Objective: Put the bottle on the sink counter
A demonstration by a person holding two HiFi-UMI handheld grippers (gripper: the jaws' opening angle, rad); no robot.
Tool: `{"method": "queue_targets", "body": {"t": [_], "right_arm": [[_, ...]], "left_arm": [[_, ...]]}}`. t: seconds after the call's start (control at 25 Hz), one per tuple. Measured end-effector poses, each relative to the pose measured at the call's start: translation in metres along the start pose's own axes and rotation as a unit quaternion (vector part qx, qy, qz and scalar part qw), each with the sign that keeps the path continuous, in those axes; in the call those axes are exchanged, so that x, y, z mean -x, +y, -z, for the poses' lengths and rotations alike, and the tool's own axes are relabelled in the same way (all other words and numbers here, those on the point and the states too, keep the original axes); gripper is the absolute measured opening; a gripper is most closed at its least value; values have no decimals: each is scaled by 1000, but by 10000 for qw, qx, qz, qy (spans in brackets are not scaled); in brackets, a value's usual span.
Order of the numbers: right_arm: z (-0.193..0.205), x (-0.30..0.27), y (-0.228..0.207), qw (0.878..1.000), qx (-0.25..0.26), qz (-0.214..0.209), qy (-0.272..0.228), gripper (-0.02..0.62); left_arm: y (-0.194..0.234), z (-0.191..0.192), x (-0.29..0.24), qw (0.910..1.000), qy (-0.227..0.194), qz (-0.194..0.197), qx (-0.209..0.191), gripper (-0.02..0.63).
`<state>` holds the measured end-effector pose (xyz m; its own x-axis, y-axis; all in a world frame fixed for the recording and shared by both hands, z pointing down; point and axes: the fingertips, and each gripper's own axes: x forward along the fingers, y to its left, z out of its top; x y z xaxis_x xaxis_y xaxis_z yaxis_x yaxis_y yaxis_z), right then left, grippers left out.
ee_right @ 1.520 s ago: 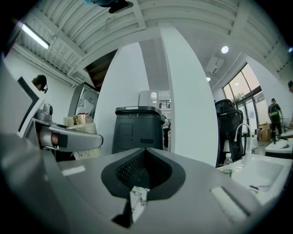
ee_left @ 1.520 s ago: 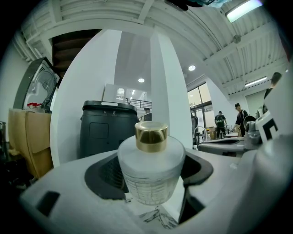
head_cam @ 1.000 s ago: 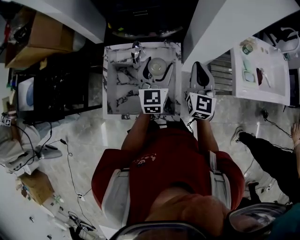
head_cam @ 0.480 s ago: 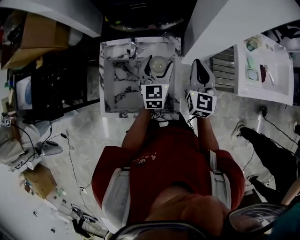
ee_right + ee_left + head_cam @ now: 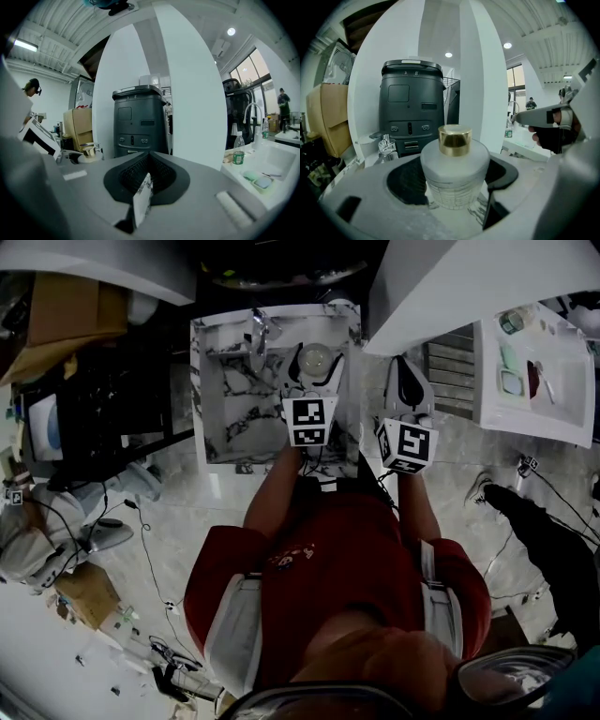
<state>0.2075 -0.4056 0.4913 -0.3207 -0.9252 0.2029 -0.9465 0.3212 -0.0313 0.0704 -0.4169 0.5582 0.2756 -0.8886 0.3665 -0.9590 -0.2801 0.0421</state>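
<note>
A frosted glass bottle (image 5: 453, 176) with a gold cap stands upright between the pads of my left gripper (image 5: 317, 366), which is shut on its body. In the head view the bottle (image 5: 315, 354) hangs over the right part of the marble sink counter (image 5: 230, 423); whether it touches the top I cannot tell. My right gripper (image 5: 403, 369) is beside it to the right, past the counter's edge, with its dark pads (image 5: 140, 174) pressed together and nothing in them. From the right gripper view the gold cap (image 5: 89, 150) shows far left.
A chrome faucet (image 5: 258, 329) stands at the counter's back left. Behind the counter is a dark grey appliance (image 5: 412, 112) and a white pillar (image 5: 450, 287). A cardboard box (image 5: 56, 310) sits left. A white basin (image 5: 530, 371) with small items lies right.
Both grippers have sunk toward the counter, the left one keeping its hold on the bottle. The right gripper stays shut beside it.
</note>
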Motion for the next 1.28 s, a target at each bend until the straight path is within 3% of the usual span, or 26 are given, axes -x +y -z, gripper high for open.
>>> {"method": "queue_targets", "body": {"t": [0.76, 0.96, 1.28], "right_arm": [[41, -39, -5, 9987, 100, -133, 491, 3], [57, -42, -4, 9953, 165, -132, 947, 3], [69, -49, -5, 9947, 120, -128, 1017, 3]], "left_arm": [[23, 40, -58, 9995, 289, -78, 120, 336], [25, 51, -70, 9993, 356, -57, 130, 336], [35, 59, -84, 9991, 394, -120, 89, 336]]}}
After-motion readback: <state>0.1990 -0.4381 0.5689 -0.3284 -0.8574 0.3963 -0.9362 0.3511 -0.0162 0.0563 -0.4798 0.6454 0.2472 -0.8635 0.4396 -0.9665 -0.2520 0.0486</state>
